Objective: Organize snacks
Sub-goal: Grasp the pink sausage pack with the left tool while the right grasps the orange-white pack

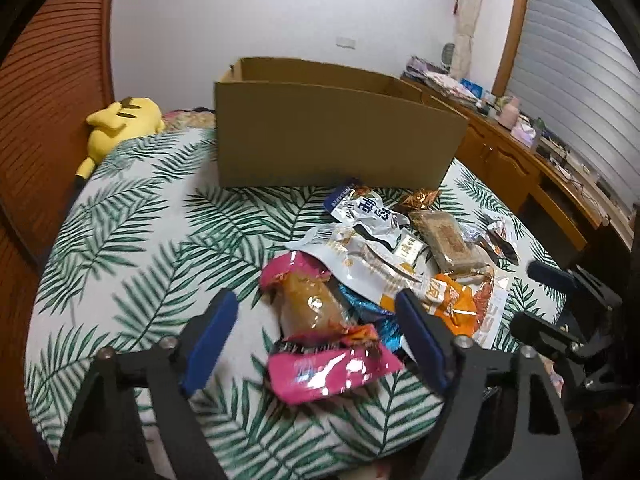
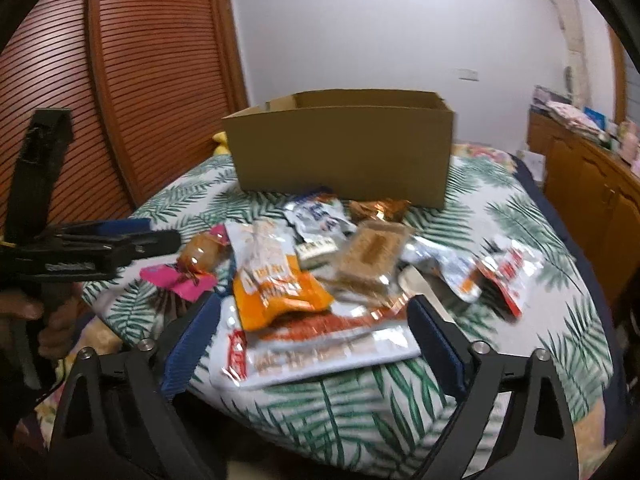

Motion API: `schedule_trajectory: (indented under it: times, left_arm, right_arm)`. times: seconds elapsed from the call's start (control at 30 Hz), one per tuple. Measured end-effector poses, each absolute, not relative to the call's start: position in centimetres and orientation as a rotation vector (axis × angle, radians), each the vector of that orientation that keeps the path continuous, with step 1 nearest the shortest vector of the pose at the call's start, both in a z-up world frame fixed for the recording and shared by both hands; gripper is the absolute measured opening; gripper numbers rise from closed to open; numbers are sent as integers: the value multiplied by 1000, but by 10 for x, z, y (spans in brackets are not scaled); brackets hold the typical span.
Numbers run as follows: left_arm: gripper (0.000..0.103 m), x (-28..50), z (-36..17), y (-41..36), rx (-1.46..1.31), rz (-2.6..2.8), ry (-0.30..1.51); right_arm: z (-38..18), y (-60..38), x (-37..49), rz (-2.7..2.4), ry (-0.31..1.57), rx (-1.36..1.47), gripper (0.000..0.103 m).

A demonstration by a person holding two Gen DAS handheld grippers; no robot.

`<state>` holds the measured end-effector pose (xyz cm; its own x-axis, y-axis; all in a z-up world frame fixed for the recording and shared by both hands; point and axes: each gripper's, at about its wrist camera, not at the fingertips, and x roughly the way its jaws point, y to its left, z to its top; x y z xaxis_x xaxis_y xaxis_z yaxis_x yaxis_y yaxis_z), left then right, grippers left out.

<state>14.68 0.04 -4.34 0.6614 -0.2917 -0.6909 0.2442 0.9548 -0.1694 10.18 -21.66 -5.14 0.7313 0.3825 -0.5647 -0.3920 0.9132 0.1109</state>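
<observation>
Already both grippers hang spread and empty: the left gripper (image 1: 316,320) low-centre over the pink-wrapped snack (image 1: 332,372), the right gripper (image 2: 316,332) over the white packet (image 2: 320,356). Snacks crowd the bed (image 1: 132,216) below the cardboard box (image 1: 332,136). Overlapping slick wrappers could slip or drag neighbours.

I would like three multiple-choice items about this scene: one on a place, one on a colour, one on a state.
1. Where does the cardboard box stand?
A. behind the snack pile
B. on the floor
C. on the wooden counter

2. What colour is the plush toy?
A. green
B. yellow
C. white

3. How is the left gripper?
A. shut on a packet
B. holding the box
C. open

Answers: 1 A, it stands on the leaf-print bedspread beyond the snack pile. 2 B, yellow beside the box. 3 C, its blue pads stand apart.
</observation>
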Motion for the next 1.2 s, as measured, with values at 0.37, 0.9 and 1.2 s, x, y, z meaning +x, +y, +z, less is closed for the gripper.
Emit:
schedule_trajectory:
  times: [0.37,0.9,1.2]
  left_arm:
    - [54,179,-69,-2,-27,-332,944]
    - [39,196,-81,19,-119,-384,943]
    - [41,198,-83,29,-131,-394,932]
  right_arm:
    - [-50,-180,153,636,721,-95,74]
    - [-79,-154,215,729,889,-133,71]
    - [-90,-137,236,730,940,-180,70]
